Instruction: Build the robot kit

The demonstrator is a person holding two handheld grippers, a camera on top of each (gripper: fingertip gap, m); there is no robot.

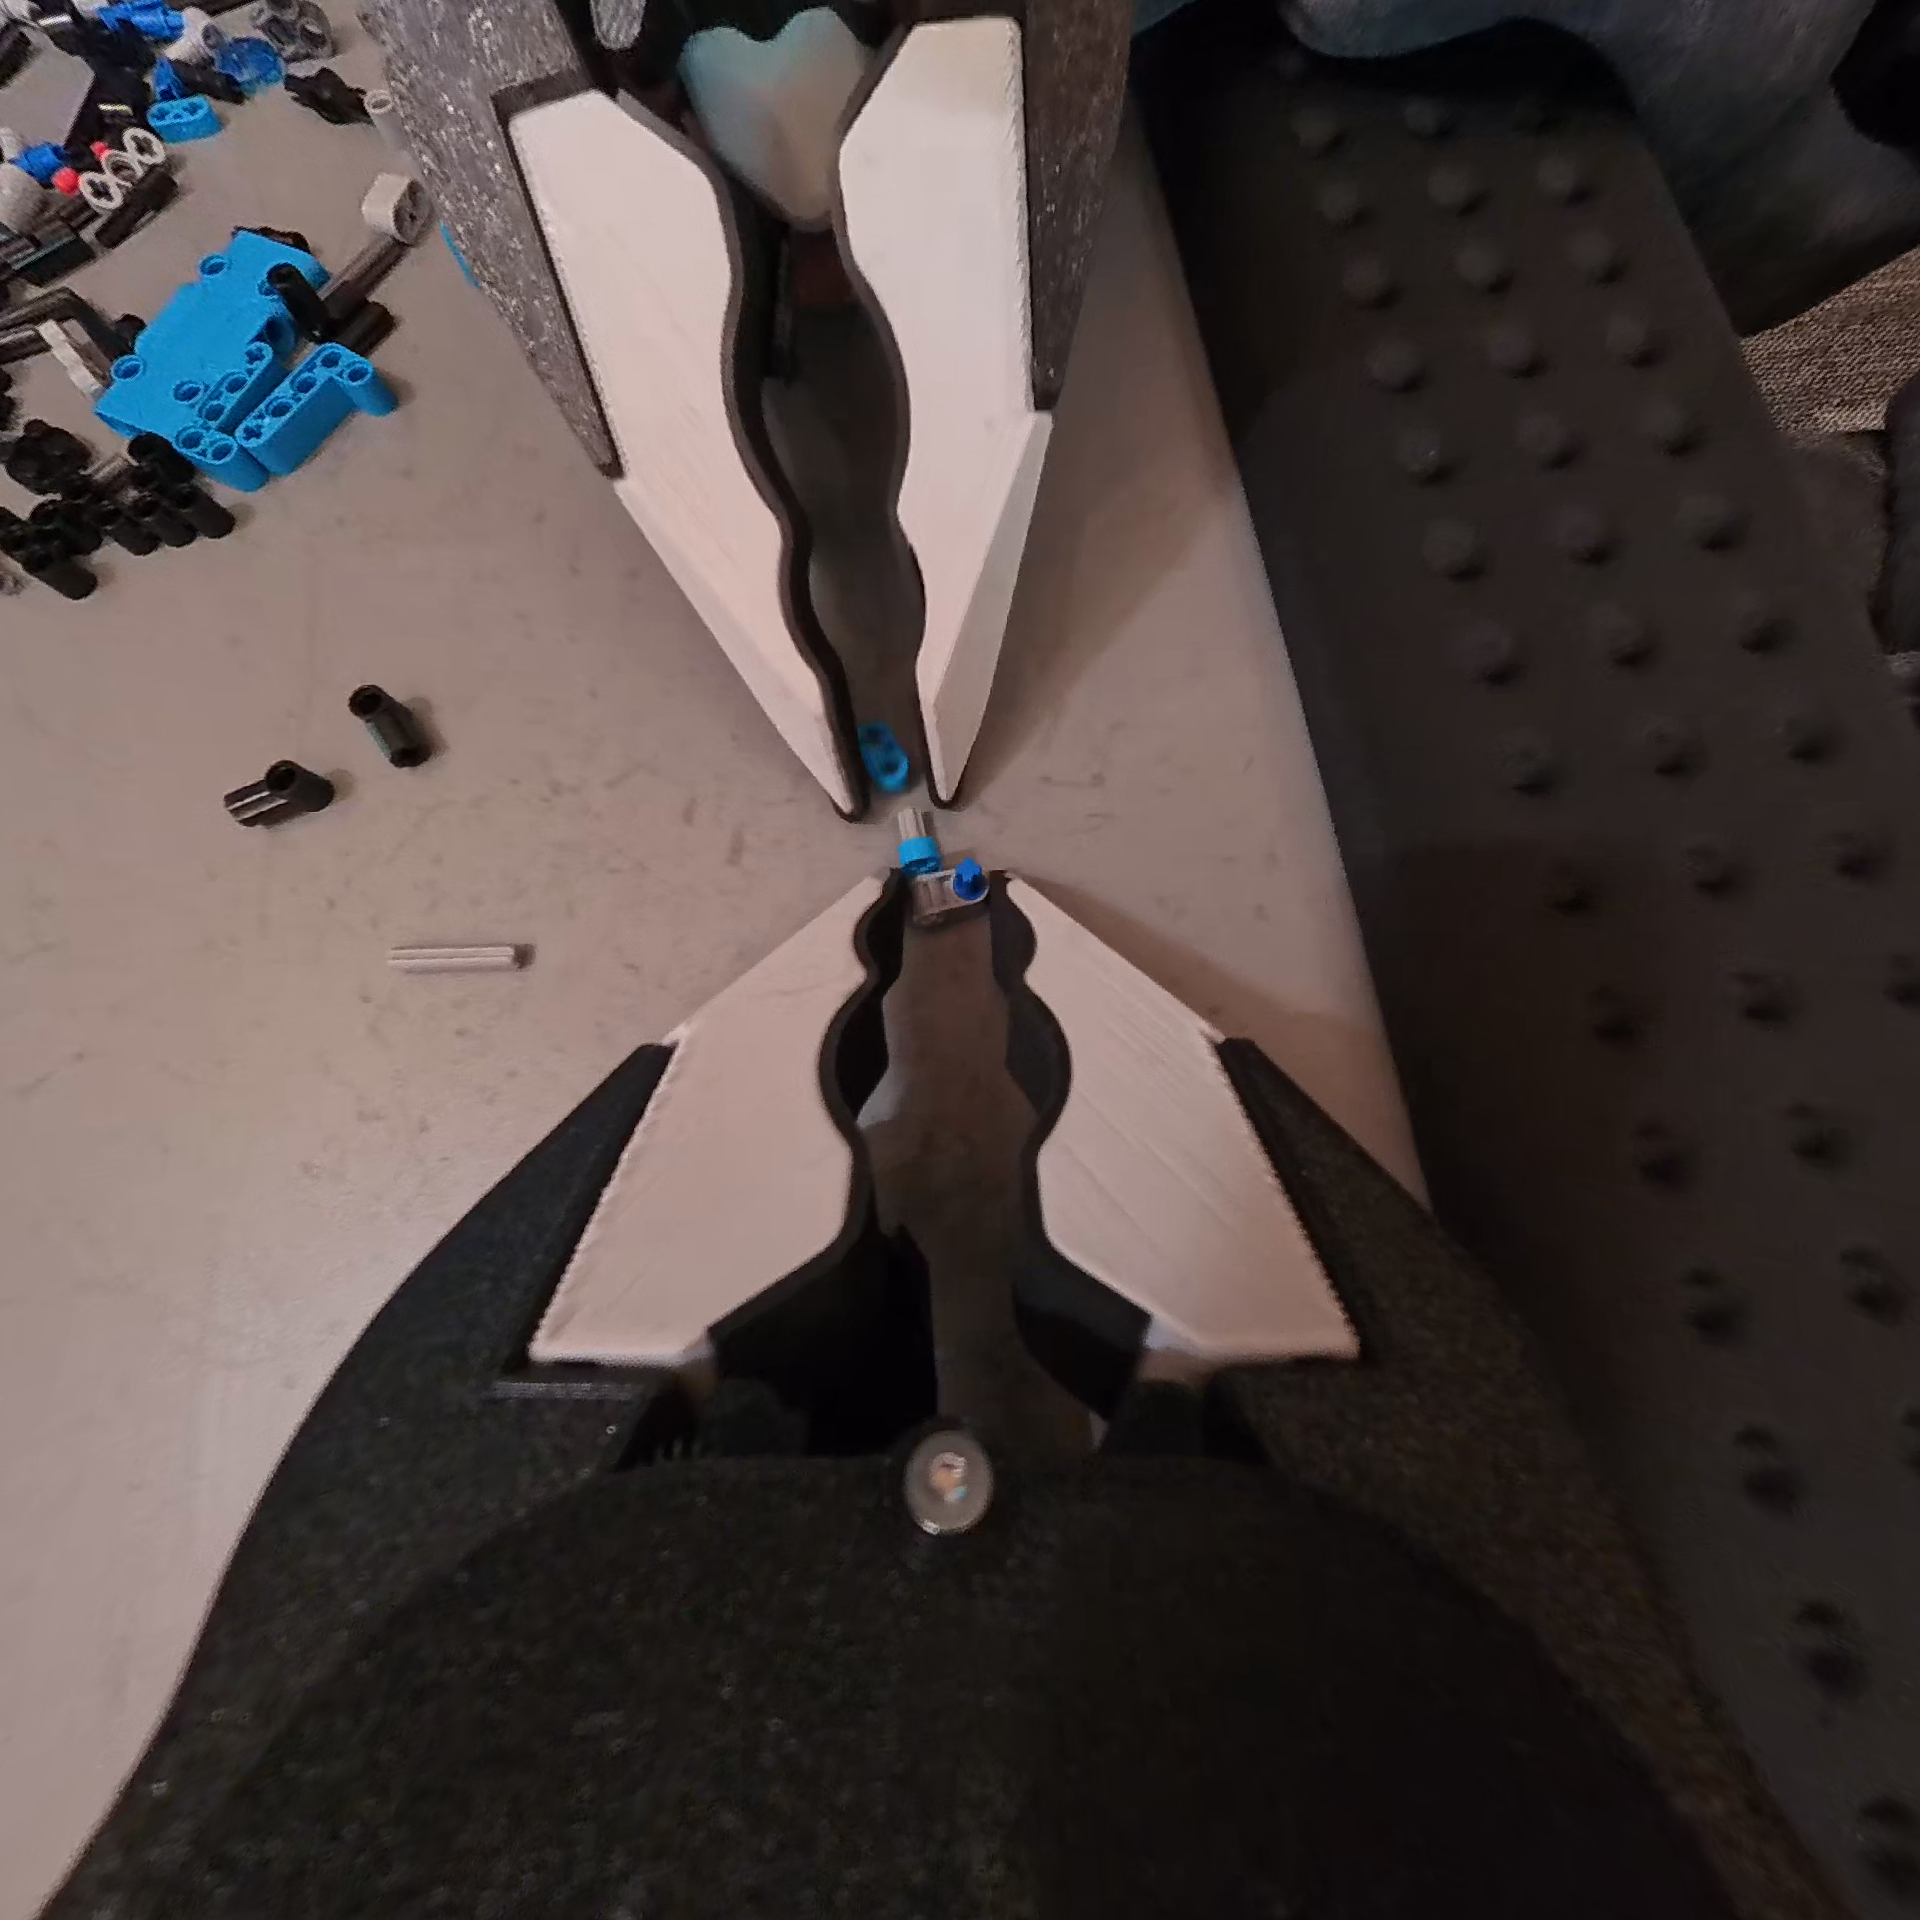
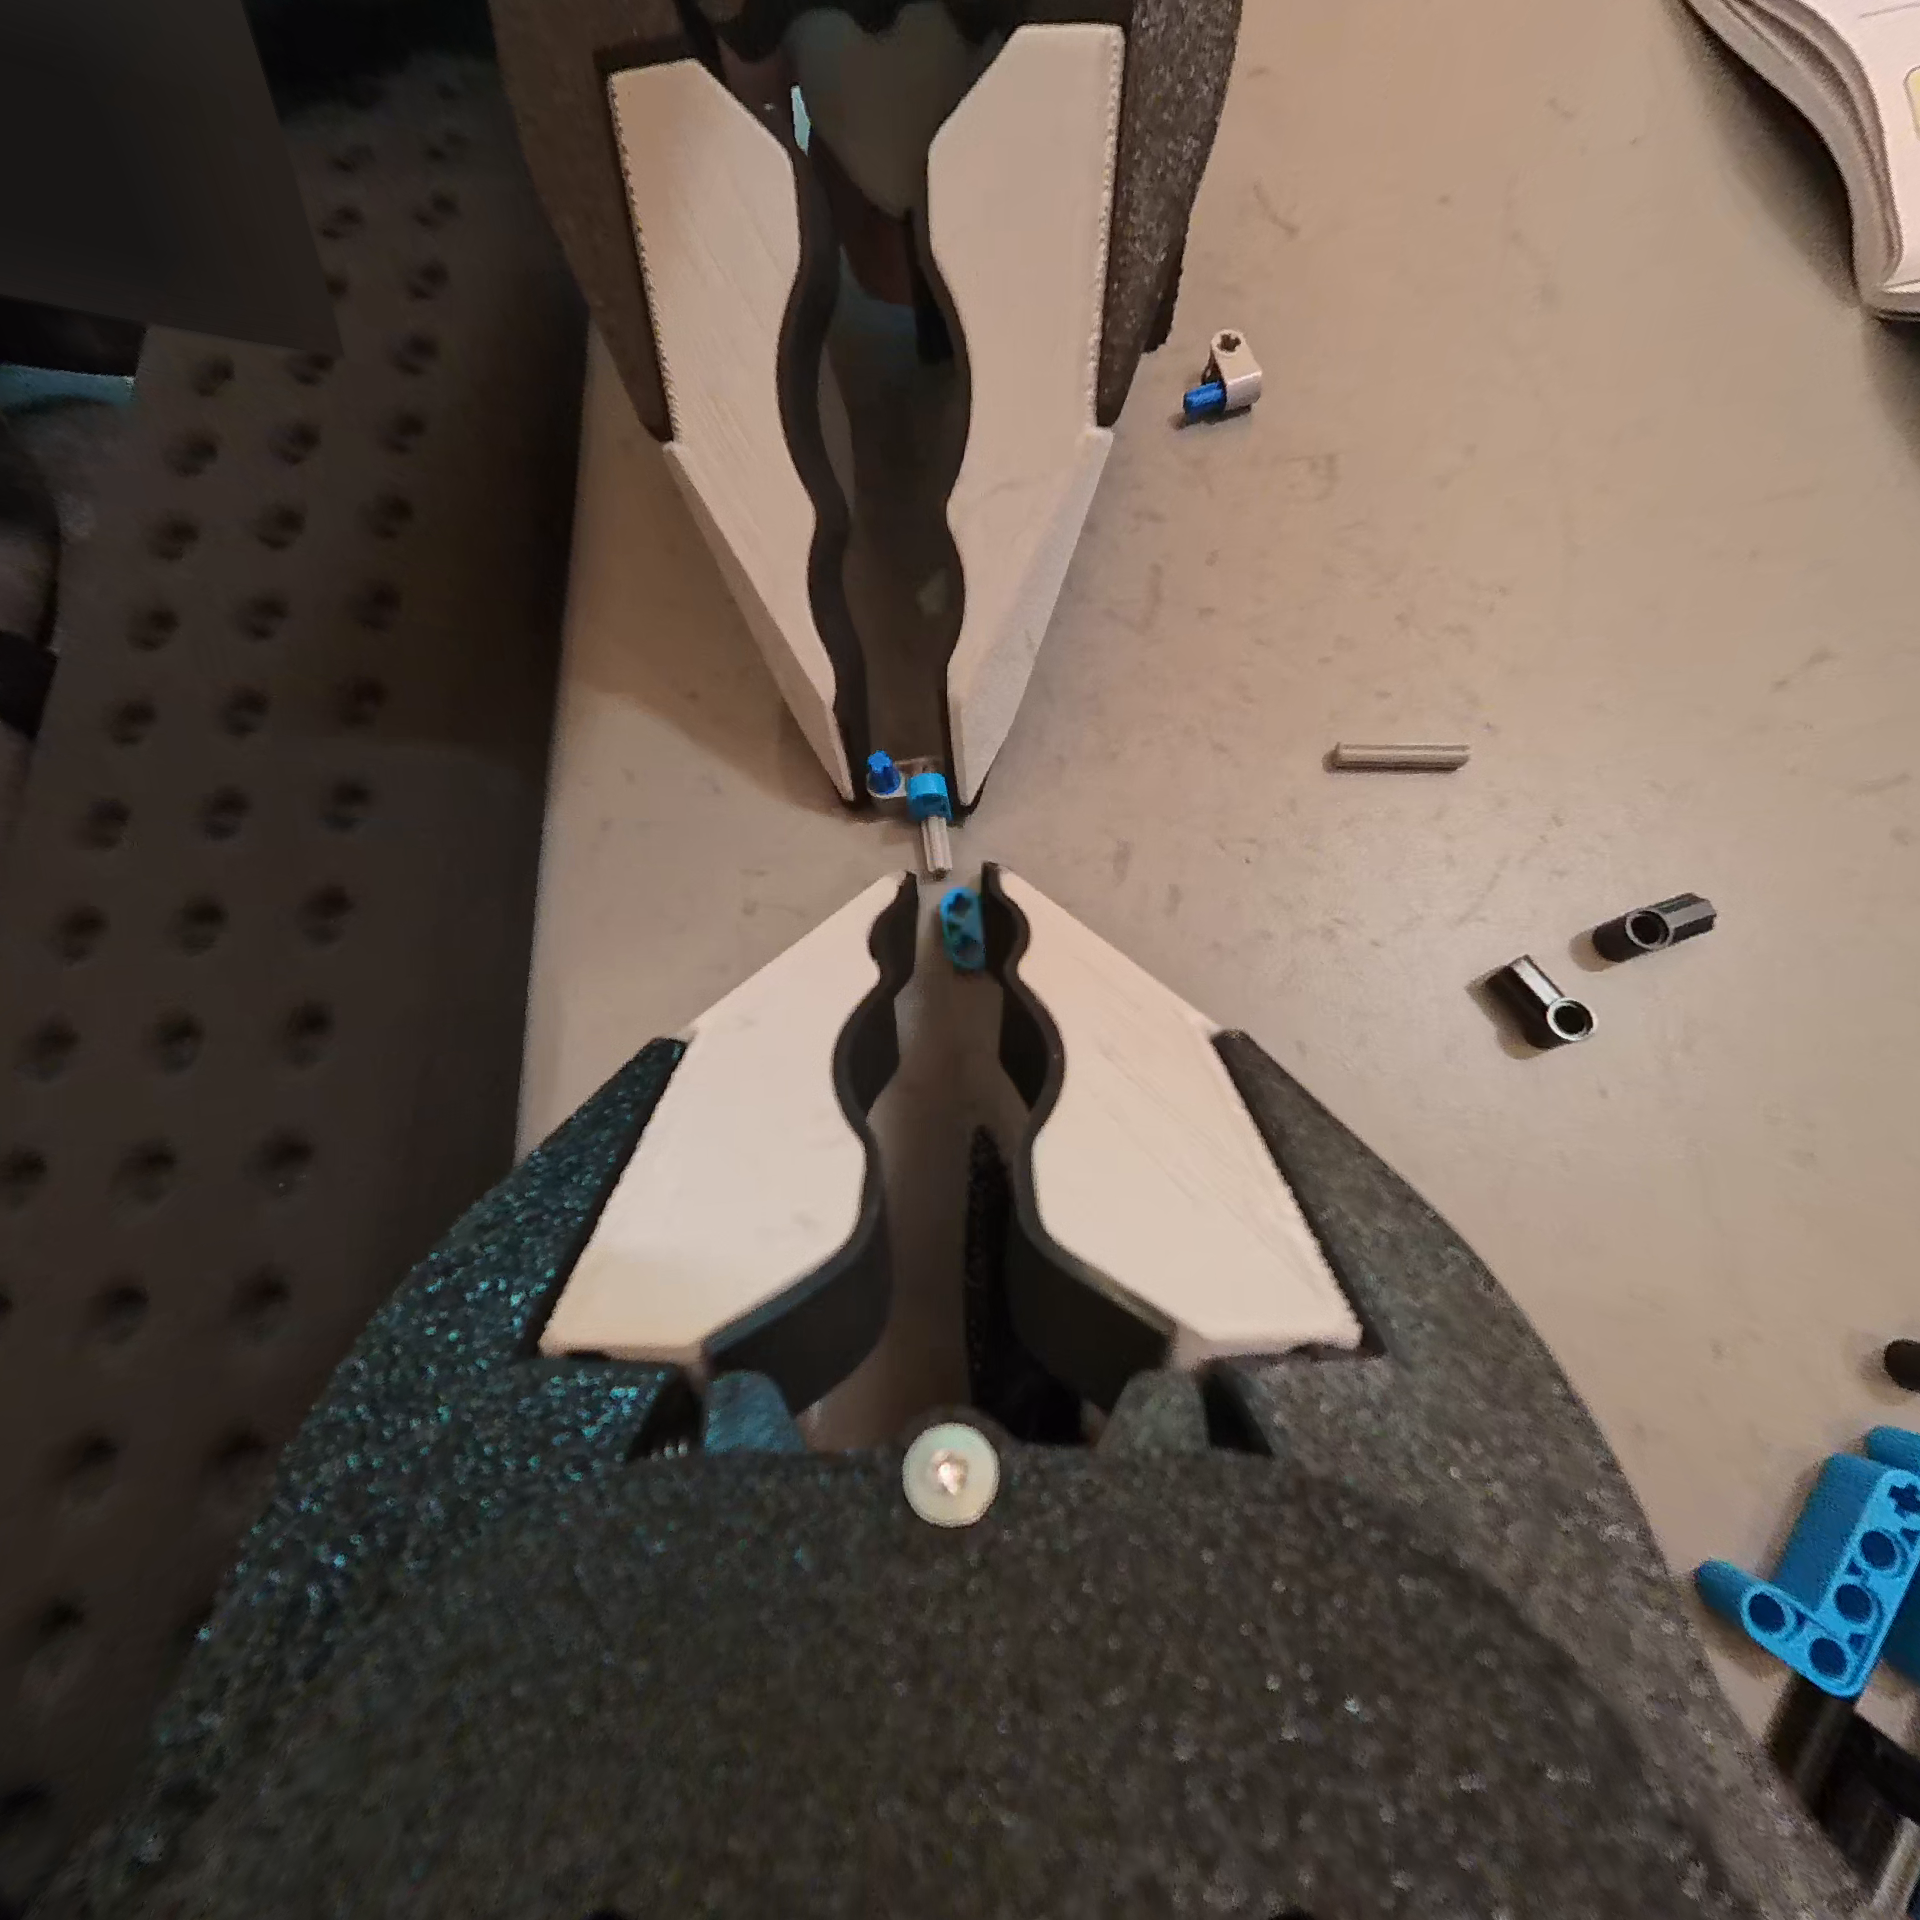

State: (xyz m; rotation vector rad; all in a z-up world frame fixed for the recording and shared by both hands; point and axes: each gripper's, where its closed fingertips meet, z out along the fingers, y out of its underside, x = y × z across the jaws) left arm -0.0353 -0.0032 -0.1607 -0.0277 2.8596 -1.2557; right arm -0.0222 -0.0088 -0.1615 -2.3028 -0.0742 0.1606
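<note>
**Left tool** (image 1: pixel 943 881): clenched on a small grey connector assembly (image 1: pixel 940 896). A blue pin sits at its 3 o'clock side, and a short axle with a blue bush (image 1: pixel 918 854) points to 12 o'clock.

**Right tool** (image 2: pixel 948 875): clenched on a blue two-hole link (image 2: pixel 961 928), held tilted between the tips.

**Relation:** the tools meet tip to tip above the tabletop (image 1: pixel 312 1143). In the left wrist view the link is at 12 o'clock from the axle end, just beside it; whether they touch cannot be told.

**Surroundings, left wrist view:**
- loose grey axle (image 1: pixel 457 956) at 9 o'clock
- two black sleeves (image 1: pixel 278 795) at 10 o'clock
- blue beams (image 1: pixel 239 374) at 11 o'clock
- dark studded mat (image 1: pixel 1558 727) at 3 o'clock

**Surroundings, right wrist view:**
- spare grey connector (image 2: pixel 1226 379) at 1 o'clock
</note>
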